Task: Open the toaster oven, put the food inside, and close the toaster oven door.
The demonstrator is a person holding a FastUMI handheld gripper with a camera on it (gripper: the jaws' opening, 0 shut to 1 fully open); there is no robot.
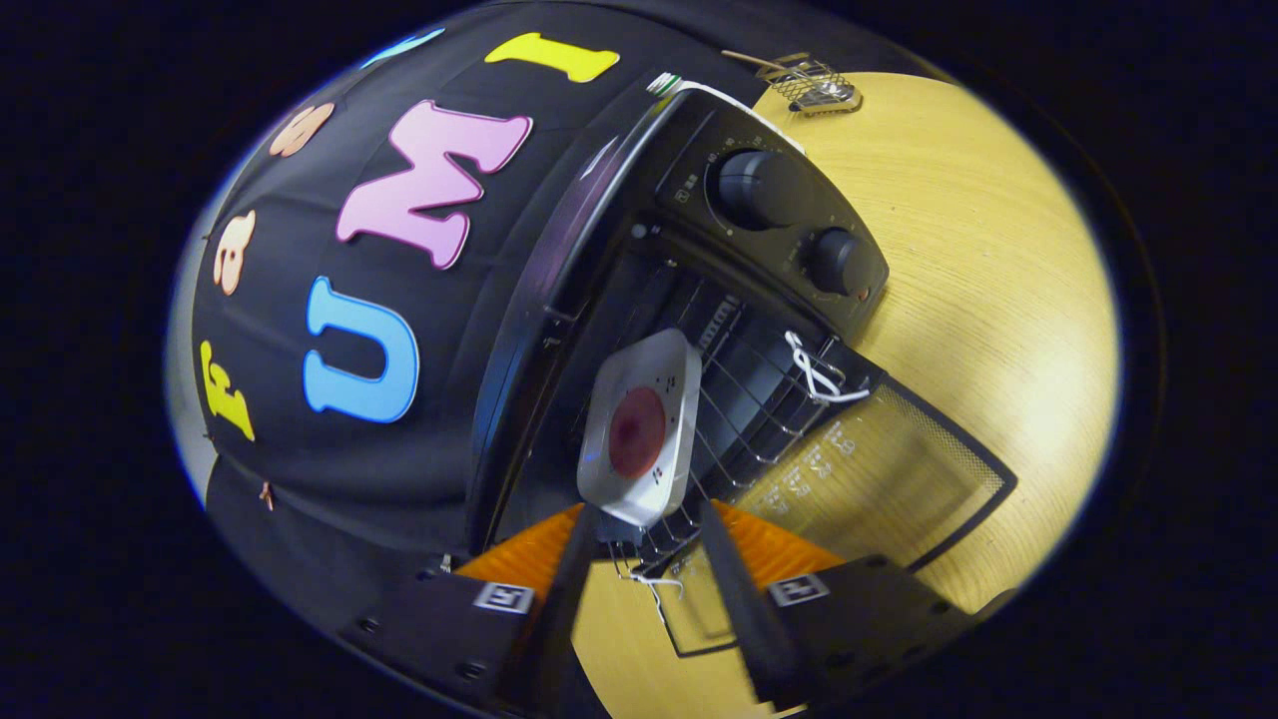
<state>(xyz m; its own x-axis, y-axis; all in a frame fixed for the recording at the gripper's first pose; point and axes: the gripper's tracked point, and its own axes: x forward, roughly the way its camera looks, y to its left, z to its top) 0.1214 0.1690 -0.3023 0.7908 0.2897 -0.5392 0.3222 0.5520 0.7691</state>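
Note:
A black toaster oven (769, 190) with two knobs stands on the wooden table, and its glass door (879, 469) is folded down flat. A white square plate (639, 429) carrying a round red piece of food (637, 431) hangs over the wire rack (764, 399) at the oven's mouth. My gripper (647, 511) is shut on the plate's near end, one finger touching each side. The plate lines up with my fingers, not with the oven. The far part of the oven's cavity is dark.
A white cord (819, 369) is tied to the rack at the door hinge. A small wire basket (817, 85) sits on the table (998, 300) beyond the oven. The booth's black cloth wall (300, 250) hangs close beside the oven.

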